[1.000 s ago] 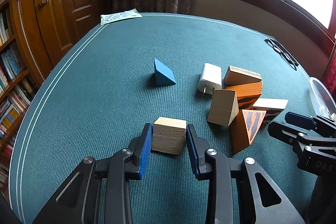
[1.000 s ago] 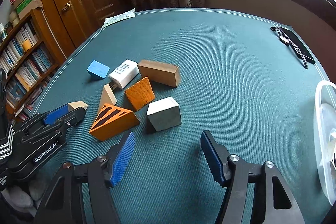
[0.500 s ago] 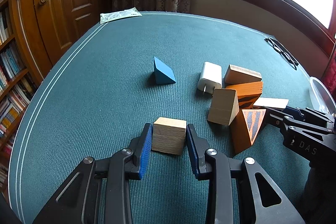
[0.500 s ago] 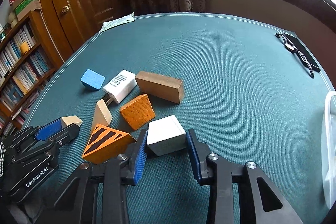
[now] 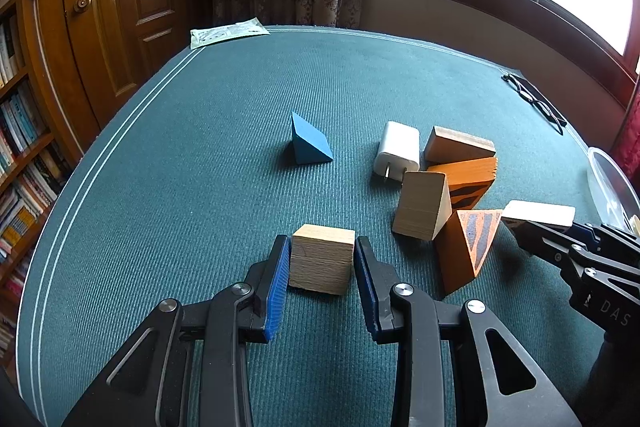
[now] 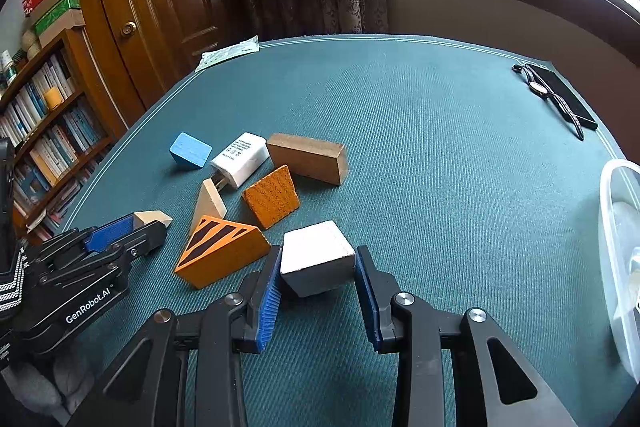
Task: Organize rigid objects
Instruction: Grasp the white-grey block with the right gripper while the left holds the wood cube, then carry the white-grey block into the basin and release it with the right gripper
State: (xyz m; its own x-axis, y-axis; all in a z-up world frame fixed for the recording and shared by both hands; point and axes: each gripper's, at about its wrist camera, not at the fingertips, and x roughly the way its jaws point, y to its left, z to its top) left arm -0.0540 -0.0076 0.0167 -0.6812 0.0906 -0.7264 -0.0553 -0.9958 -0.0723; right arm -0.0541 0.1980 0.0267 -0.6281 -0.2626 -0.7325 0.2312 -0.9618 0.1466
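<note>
My left gripper point(image 5: 322, 257) is shut on a light wooden cube point(image 5: 322, 259) that rests on the green table point(image 5: 200, 155). In the right wrist view my right gripper point(image 6: 317, 269) is shut on a white block point(image 6: 318, 257), with both blue pads pressing its sides. Left of it lies an orange striped wedge point(image 6: 220, 251). Behind stand an orange block point(image 6: 272, 197), a pale wedge point(image 6: 208, 201), a brown brick point(image 6: 308, 163), a white charger point(image 6: 240, 165) and a blue block point(image 6: 190, 155). The left gripper point(image 6: 150, 223) with its cube shows at the left edge.
A clear plastic container point(image 6: 620, 259) stands at the table's right edge. A phone and watch point(image 6: 560, 95) lie at the far right, a paper sheet point(image 6: 228, 53) at the far left corner. A bookshelf point(image 6: 44, 131) and wooden door stand beyond the table.
My right gripper moved forward around the white block and closed on it. The left gripper kept still on the wooden cube.
</note>
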